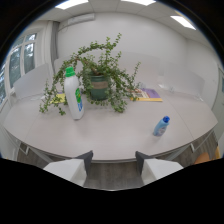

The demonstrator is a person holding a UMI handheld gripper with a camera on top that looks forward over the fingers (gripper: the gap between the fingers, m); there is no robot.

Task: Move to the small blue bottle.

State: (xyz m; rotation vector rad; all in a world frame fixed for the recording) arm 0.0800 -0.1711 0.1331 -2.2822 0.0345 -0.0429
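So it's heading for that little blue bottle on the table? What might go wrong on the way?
1. The small blue bottle lies on its side, so a nudge from the open hand-held gripper may roll it away.
2. It sits off to one side of the fingers, not straight ahead; going straight would miss it.
3. The table edge lies between the gripper and the bottle; coming in too low could bump it.

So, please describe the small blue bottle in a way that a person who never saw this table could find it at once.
Start at the potted plant on the white table. The small blue bottle stands alone, off to the side opposite the tall white bottle, beyond the open gripper. It is the only blue, short, leaning bottle.
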